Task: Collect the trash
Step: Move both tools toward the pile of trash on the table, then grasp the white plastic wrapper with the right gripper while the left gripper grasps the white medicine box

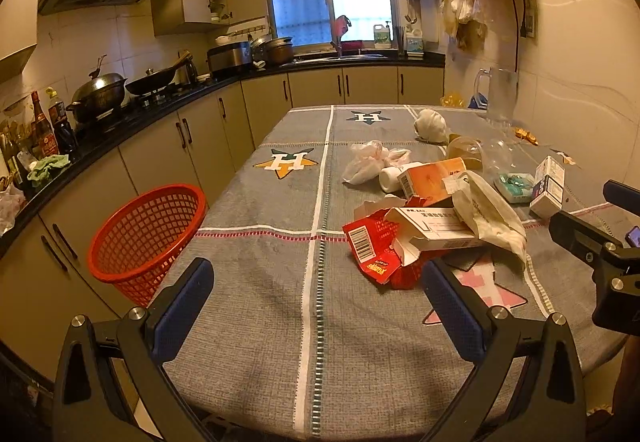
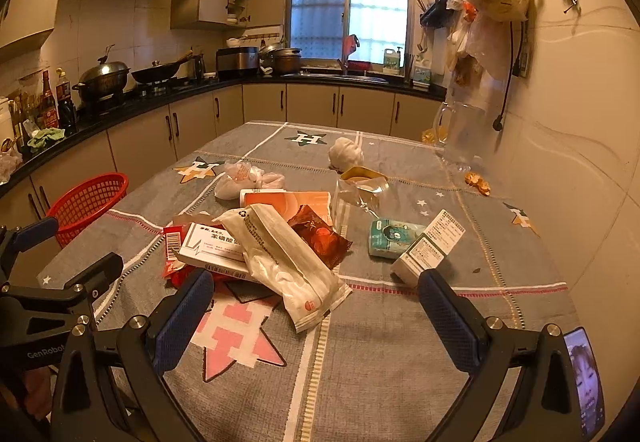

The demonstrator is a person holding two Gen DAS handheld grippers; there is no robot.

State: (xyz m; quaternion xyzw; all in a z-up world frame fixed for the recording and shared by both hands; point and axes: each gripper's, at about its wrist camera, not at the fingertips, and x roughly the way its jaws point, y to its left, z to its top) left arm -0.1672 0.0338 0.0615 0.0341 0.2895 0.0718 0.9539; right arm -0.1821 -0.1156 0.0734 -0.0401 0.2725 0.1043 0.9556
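At the left of the left wrist view a red basket (image 1: 148, 238) stands just beside the bench (image 1: 260, 306), its rim about level with the bench edge; it looks to be the likely place for the trash. The left gripper (image 1: 316, 278) hovers over bare cloth at the bottom of that frame with its fingers spread wide and nothing between them.

Right of centre lies the heap. A torn red carton (image 1: 372, 254) sits at its near left, a white carton (image 1: 436, 228) rests on top of it, and a long paper sleeve (image 2: 288, 266) drapes over both. All of these should be light. The cartons are stiff enough to pinch across a flat side or a loose flap, though the torn one may fold. The sleeve is soft and would be best taken near its middle, where it bunches.

Behind them lie an orange box (image 2: 288, 202) and a knotted white plastic bag (image 2: 244, 180), limp and slippery. To the right, a crinkly dark red wrapper (image 2: 320, 238), then a teal packet (image 2: 390, 238) touching a small white box (image 2: 432, 246); what the packet holds cannot be made out.

The right gripper (image 2: 316, 294) hangs at the bottom centre of its own view, fingers wide and empty, with the sleeve's near end between them.
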